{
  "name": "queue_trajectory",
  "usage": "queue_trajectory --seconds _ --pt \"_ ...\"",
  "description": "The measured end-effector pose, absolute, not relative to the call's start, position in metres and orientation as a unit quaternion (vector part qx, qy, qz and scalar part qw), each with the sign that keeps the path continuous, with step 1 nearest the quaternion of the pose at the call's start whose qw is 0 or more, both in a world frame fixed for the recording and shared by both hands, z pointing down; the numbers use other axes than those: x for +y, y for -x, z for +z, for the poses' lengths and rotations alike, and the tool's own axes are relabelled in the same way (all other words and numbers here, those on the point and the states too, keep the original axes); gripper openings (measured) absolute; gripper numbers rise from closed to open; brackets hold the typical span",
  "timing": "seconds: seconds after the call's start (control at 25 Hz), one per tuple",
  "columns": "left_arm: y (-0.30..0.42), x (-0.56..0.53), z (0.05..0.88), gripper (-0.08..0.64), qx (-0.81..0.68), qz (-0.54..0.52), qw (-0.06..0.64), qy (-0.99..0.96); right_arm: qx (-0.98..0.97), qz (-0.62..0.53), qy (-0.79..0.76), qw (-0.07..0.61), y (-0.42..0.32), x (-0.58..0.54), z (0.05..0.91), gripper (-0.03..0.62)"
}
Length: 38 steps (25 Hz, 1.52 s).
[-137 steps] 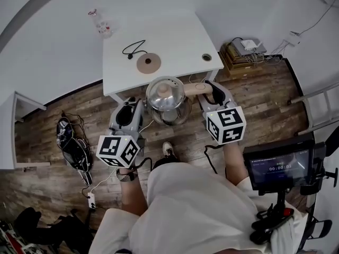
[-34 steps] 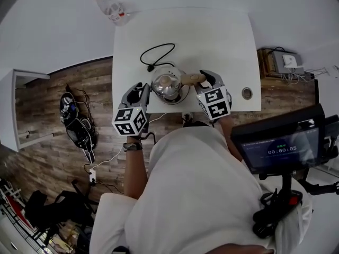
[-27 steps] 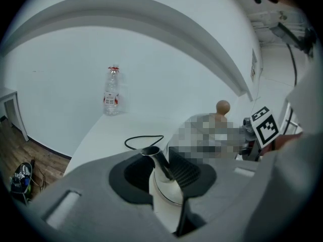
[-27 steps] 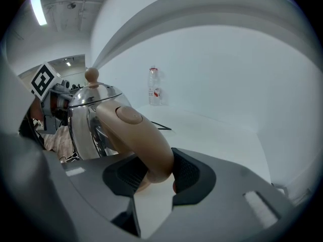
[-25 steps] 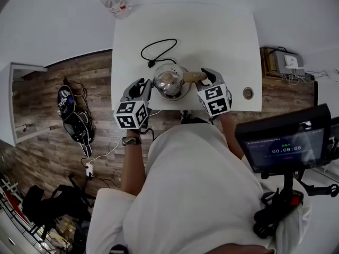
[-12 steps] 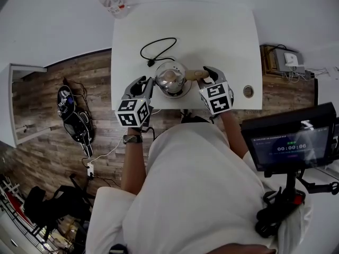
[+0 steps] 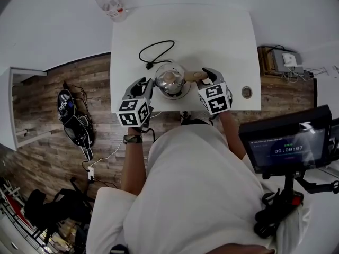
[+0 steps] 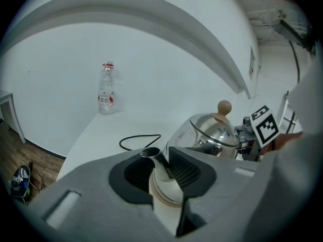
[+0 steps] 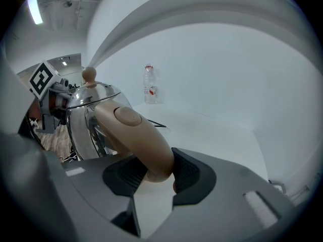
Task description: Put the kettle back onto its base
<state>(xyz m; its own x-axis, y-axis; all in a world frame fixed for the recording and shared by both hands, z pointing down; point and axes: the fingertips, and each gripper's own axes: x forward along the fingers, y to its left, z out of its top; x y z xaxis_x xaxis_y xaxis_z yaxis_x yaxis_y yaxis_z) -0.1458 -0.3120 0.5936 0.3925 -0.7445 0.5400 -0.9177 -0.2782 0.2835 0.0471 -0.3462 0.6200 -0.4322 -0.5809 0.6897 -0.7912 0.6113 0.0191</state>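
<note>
The steel kettle (image 7: 170,81) with a tan knob stands over its round base (image 8: 157,195) near the white table's front edge; a tan rim shows under it. Whether it is fully seated I cannot tell. My left gripper (image 7: 148,84) is at the kettle's left side, and in the left gripper view the spout (image 8: 155,161) fills the gap between its pads. My right gripper (image 7: 204,77) is at the kettle's right, shut on the tan handle (image 9: 136,135), whose end sits between the dark pads.
The base's black cord (image 7: 156,52) loops on the table (image 7: 222,41) behind the kettle. A plastic water bottle (image 7: 108,1) stands at the far left corner. A cable hole (image 7: 246,92) is at the front right. A monitor on a stand (image 7: 286,150) is to my right.
Earlier the kettle hung in front of the table with the base bare on the tabletop; now it is over the base. Over the last half second nothing has visibly moved.
</note>
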Motion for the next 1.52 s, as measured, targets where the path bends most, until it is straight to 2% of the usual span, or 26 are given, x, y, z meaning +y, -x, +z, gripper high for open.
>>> queue_trajectory --seconds 0.76,0.84,0.96,1.24,1.52 --pt "0.139 -0.324 0.599 0.101 -0.535 0.147 0.271 -0.787 -0.812 0.196 -0.445 0.322 -0.058 -0.349 0.634 0.152" --pt "0.137 -0.327 0.600 0.103 -0.535 0.150 0.268 -0.787 -0.804 0.208 -0.461 0.313 -0.062 -0.350 0.635 0.161" --pt "0.137 -0.329 0.601 0.141 -0.538 0.152 0.268 -0.785 -0.791 0.216 -0.482 0.307 -0.071 -0.350 0.638 0.181" --pt "0.144 -0.331 0.605 0.144 -0.544 0.147 0.274 -0.779 -0.781 0.232 -0.497 0.299 -0.090 -0.349 0.643 0.218" --pt "0.147 -0.330 0.598 0.144 -0.549 0.143 0.262 -0.781 -0.774 0.220 -0.520 0.285 -0.103 -0.344 0.630 0.193"
